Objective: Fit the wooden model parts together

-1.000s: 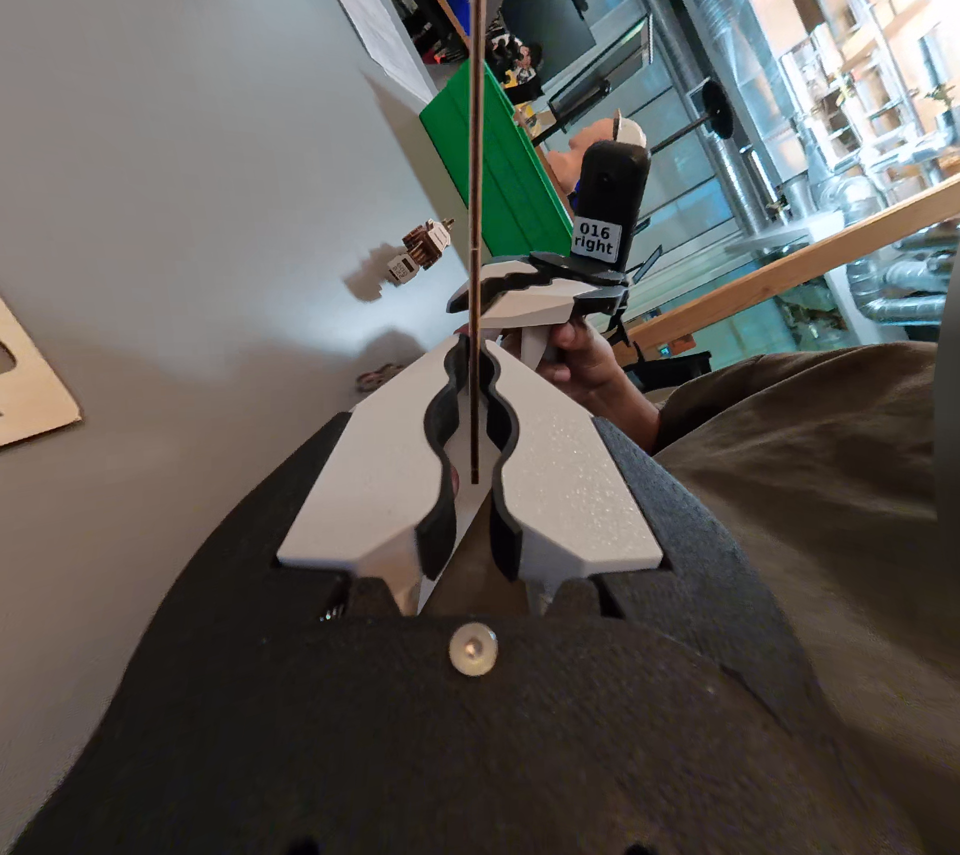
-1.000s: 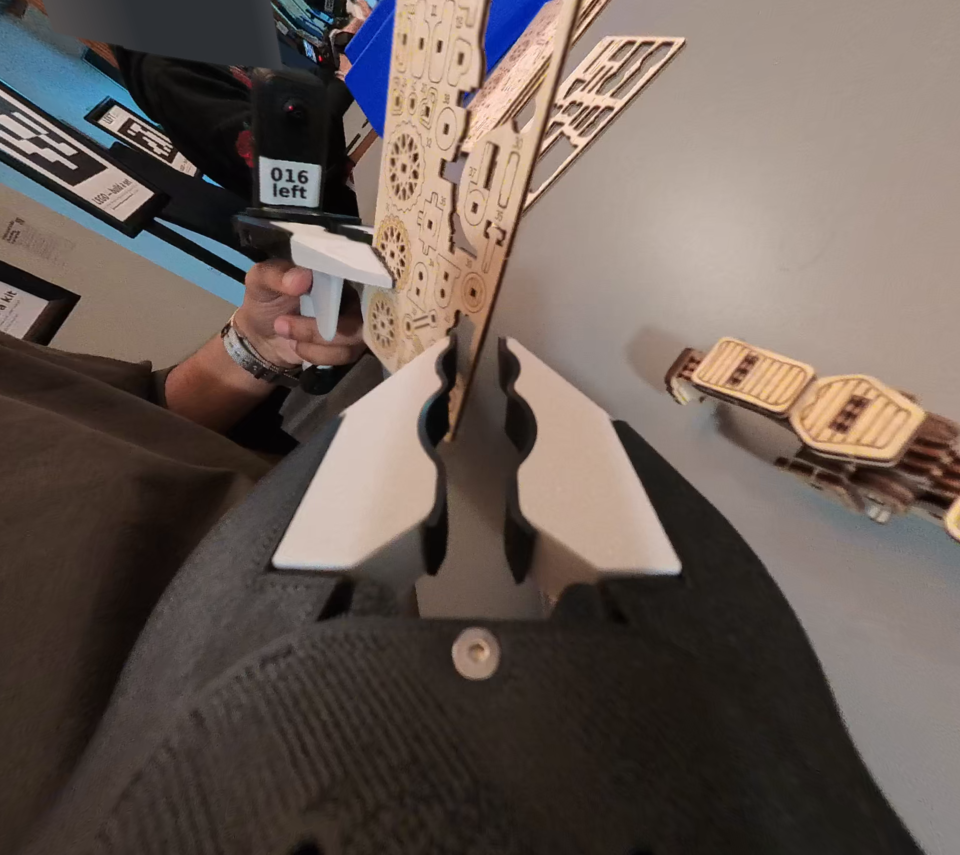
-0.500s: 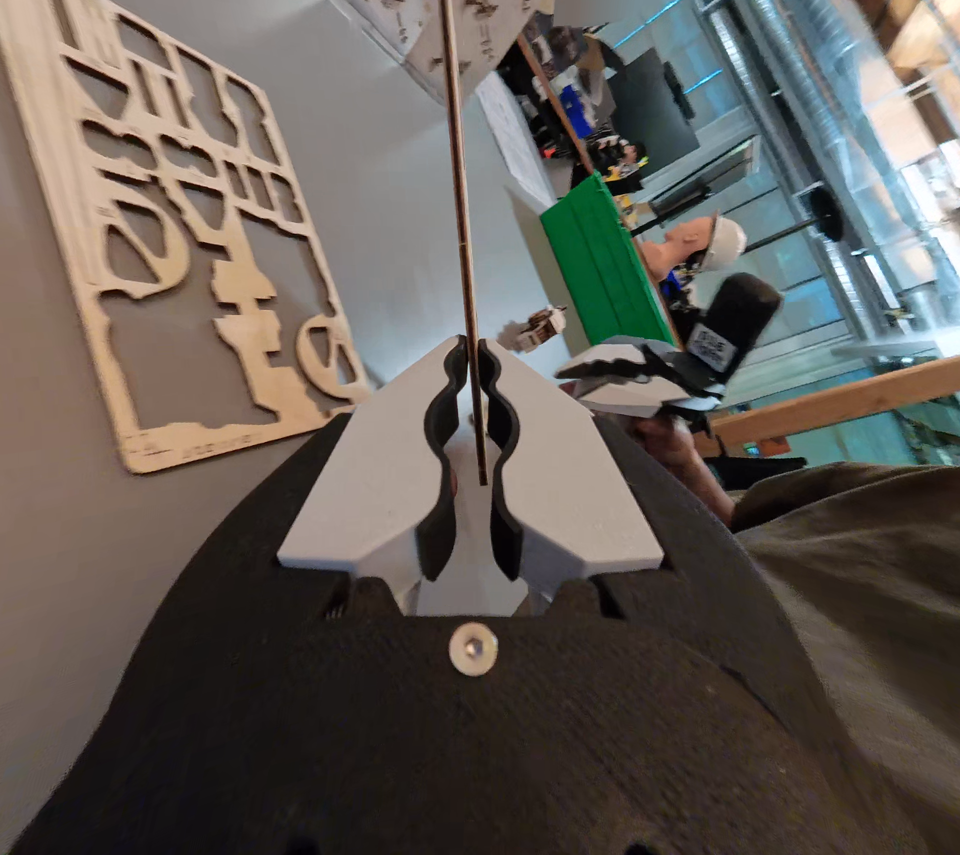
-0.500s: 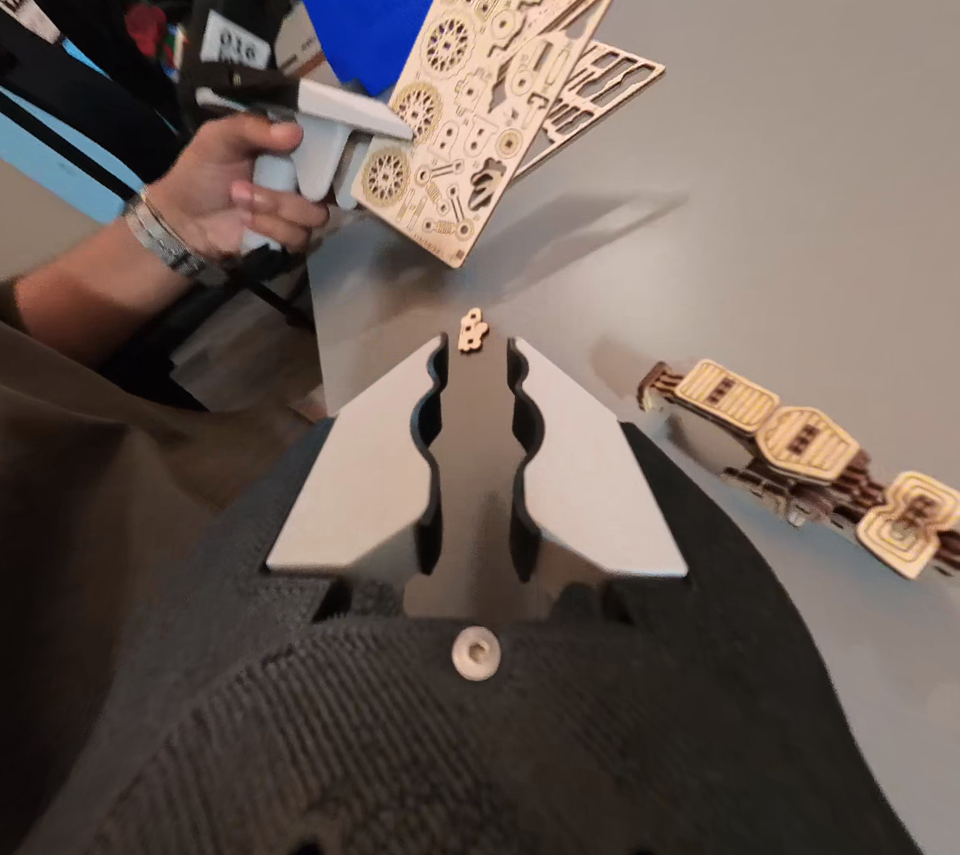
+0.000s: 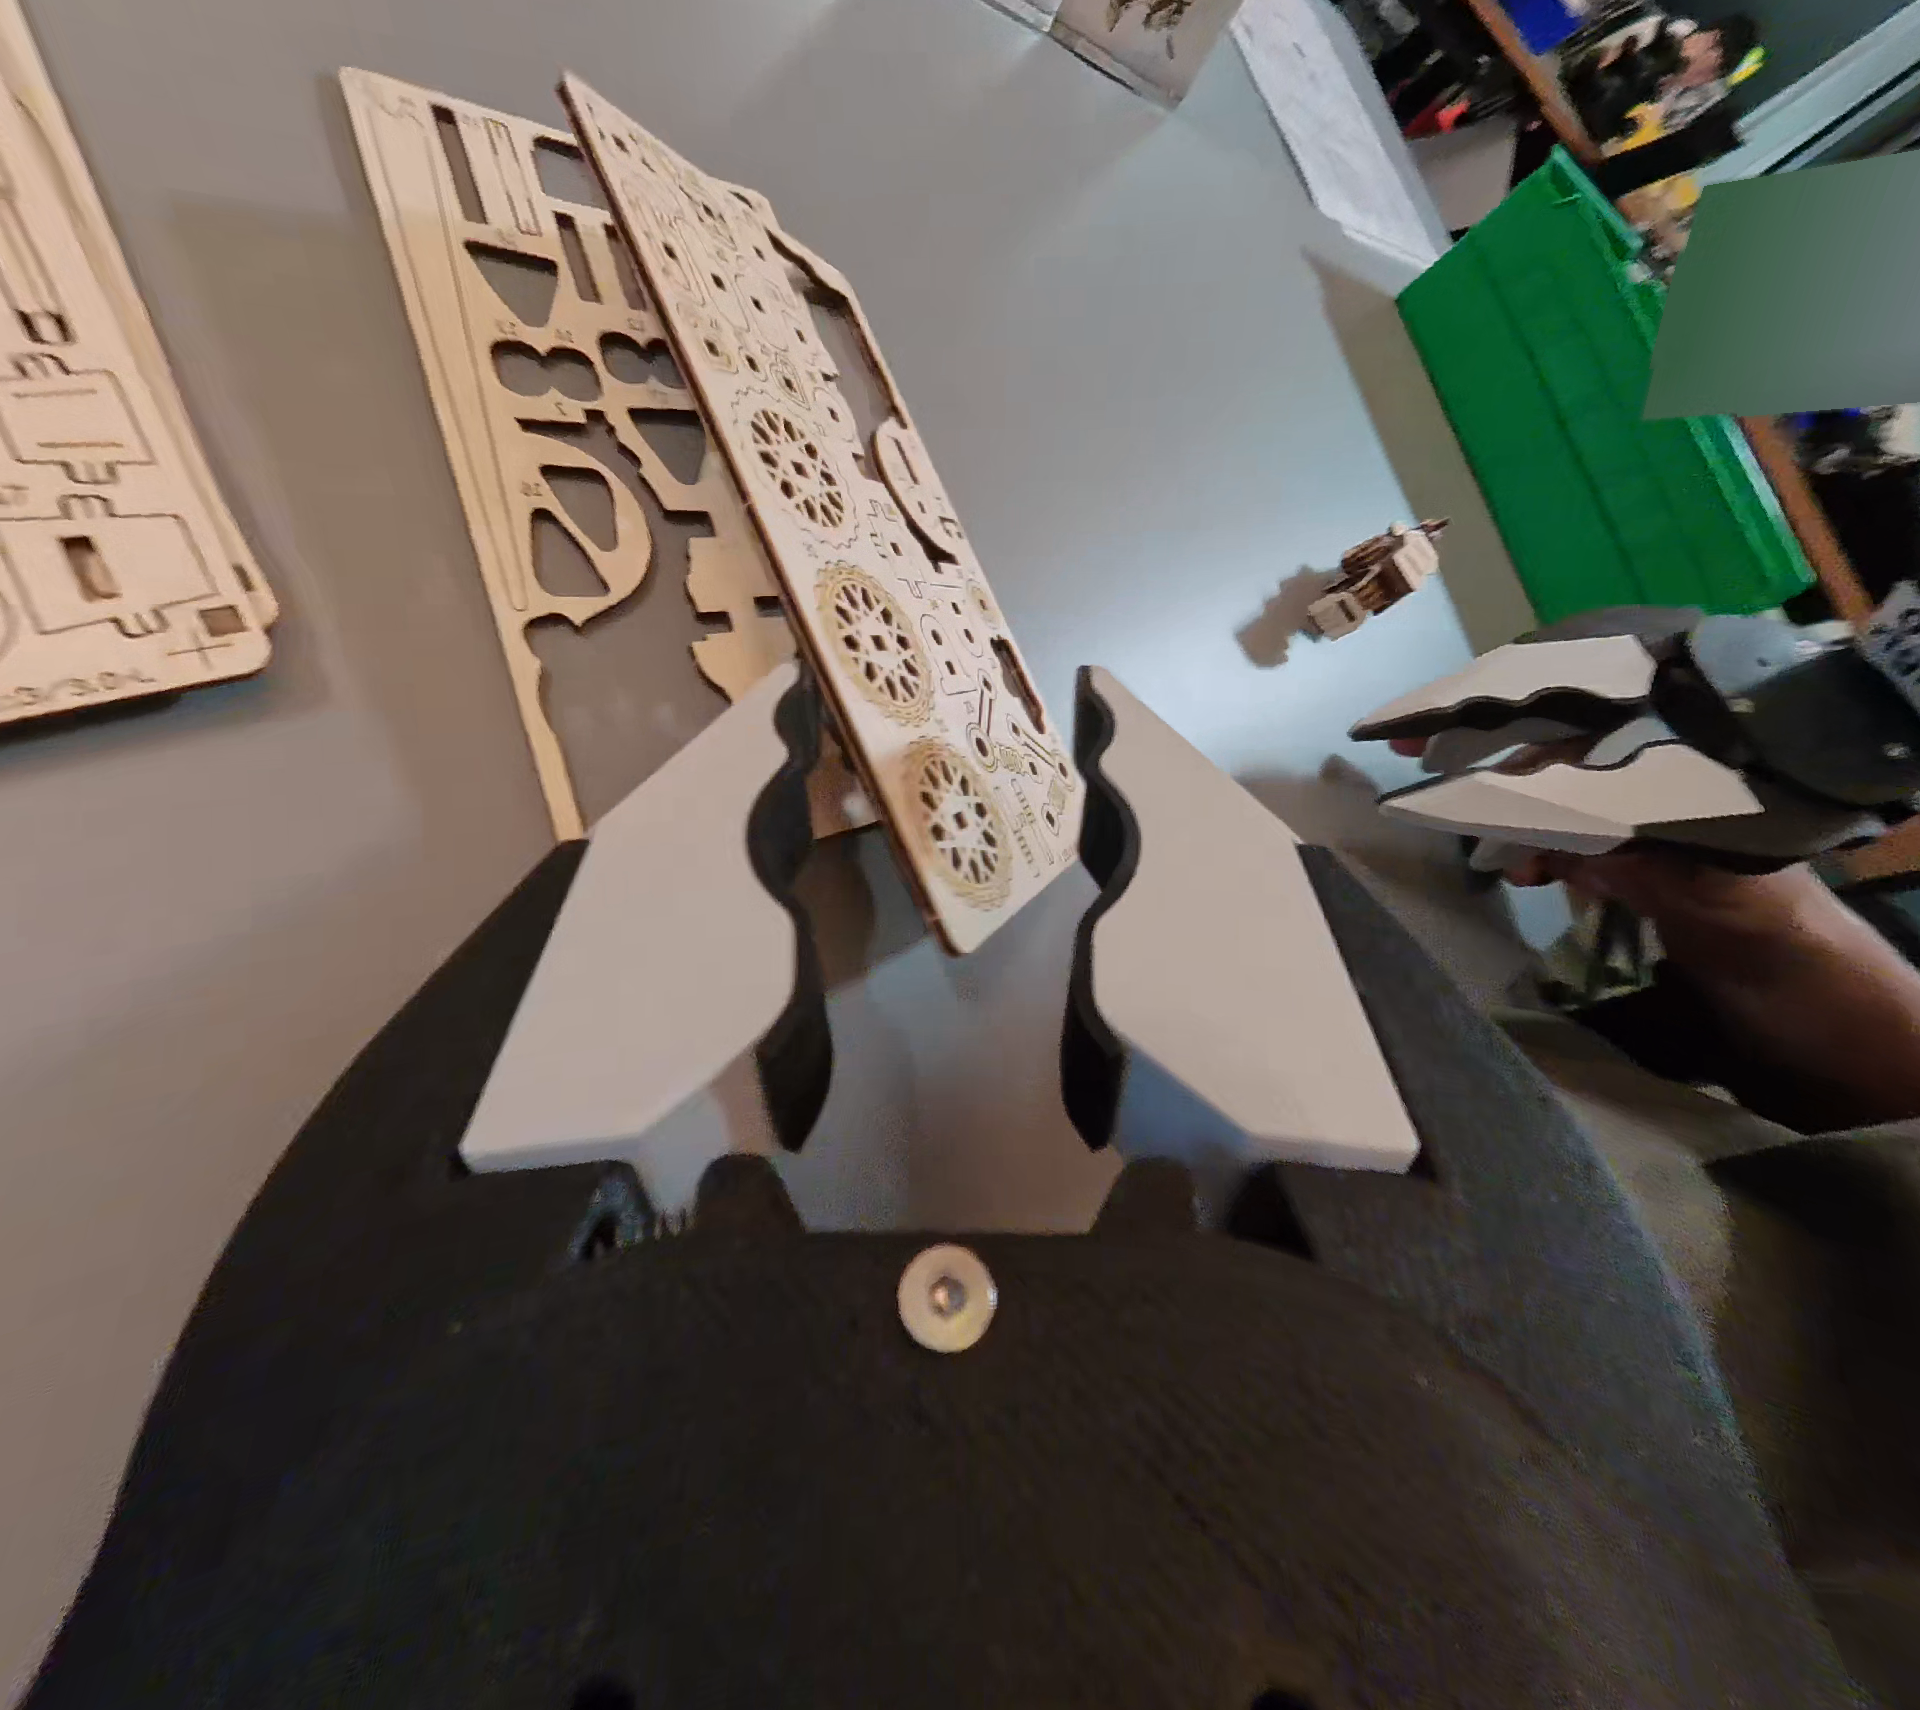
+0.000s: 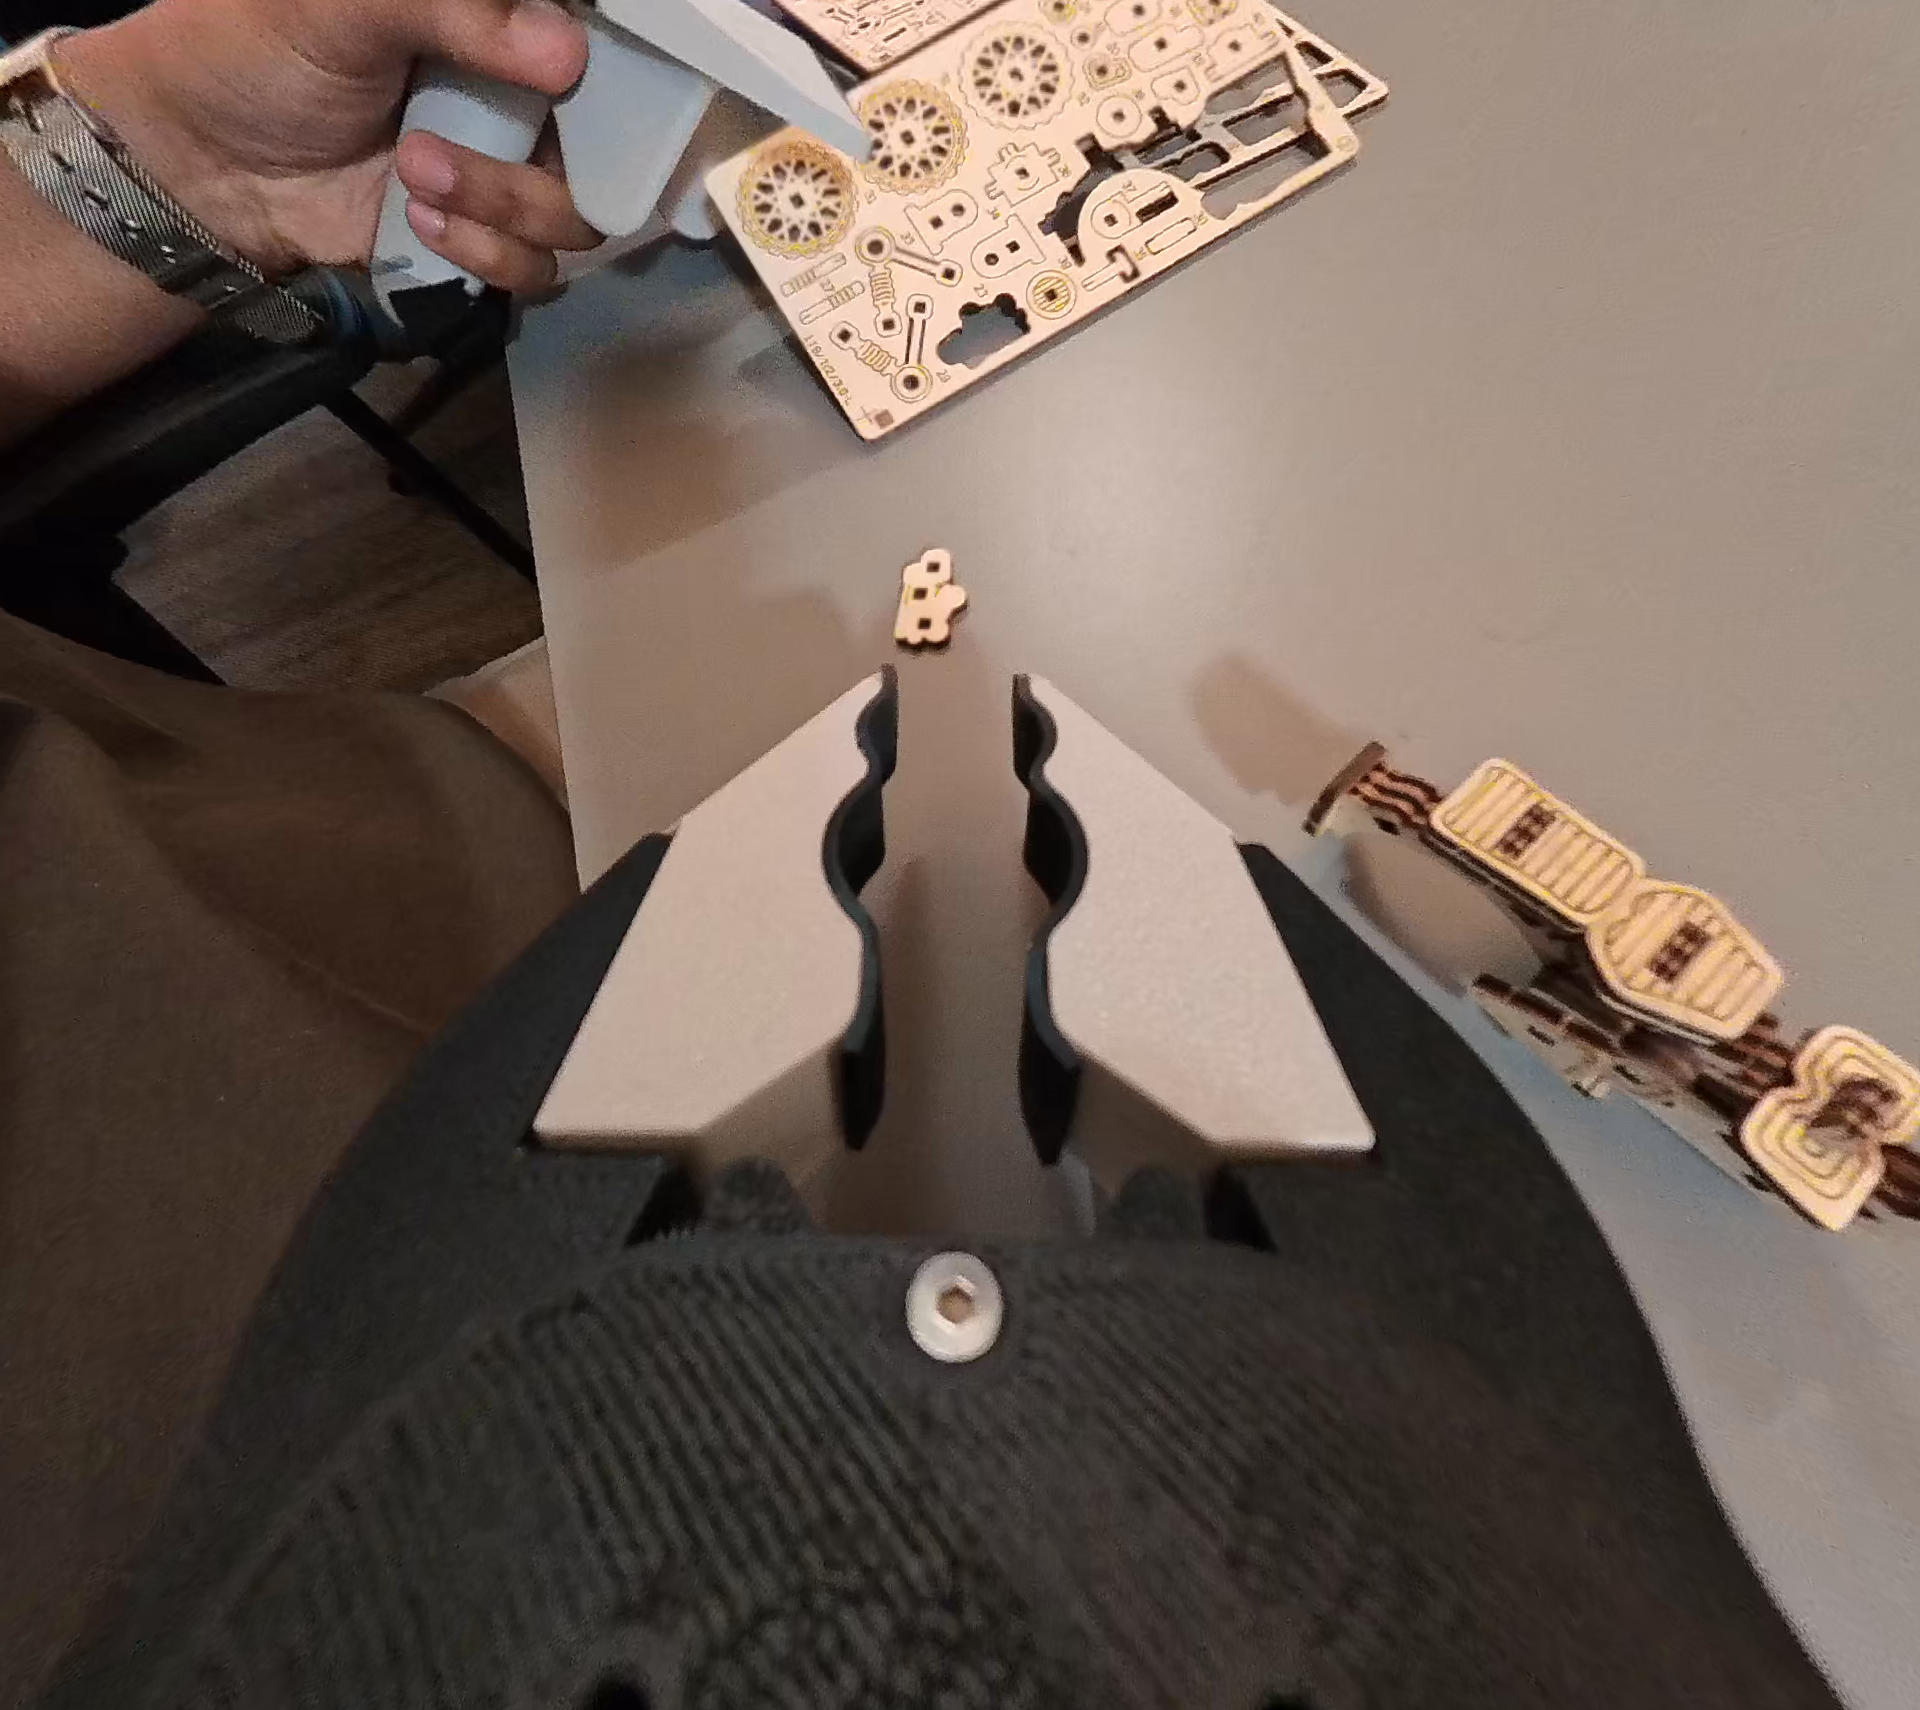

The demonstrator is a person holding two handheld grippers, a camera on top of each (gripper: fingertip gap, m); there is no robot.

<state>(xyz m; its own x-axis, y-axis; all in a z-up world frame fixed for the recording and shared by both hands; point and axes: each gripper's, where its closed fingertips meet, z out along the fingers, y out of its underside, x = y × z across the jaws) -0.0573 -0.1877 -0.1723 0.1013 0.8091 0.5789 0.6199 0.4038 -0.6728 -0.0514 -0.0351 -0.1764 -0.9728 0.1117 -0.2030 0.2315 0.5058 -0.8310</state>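
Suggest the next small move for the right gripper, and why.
Probably ease the right gripper forward and down onto the small loose piece: its jaws are open and empty, and the piece lies flat on the table just past its fingertips.

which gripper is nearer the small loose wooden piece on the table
Right. The right gripper sits open just short of the loose piece, which lies off its fingertips. The left gripper is farther back, open over the parts sheet.
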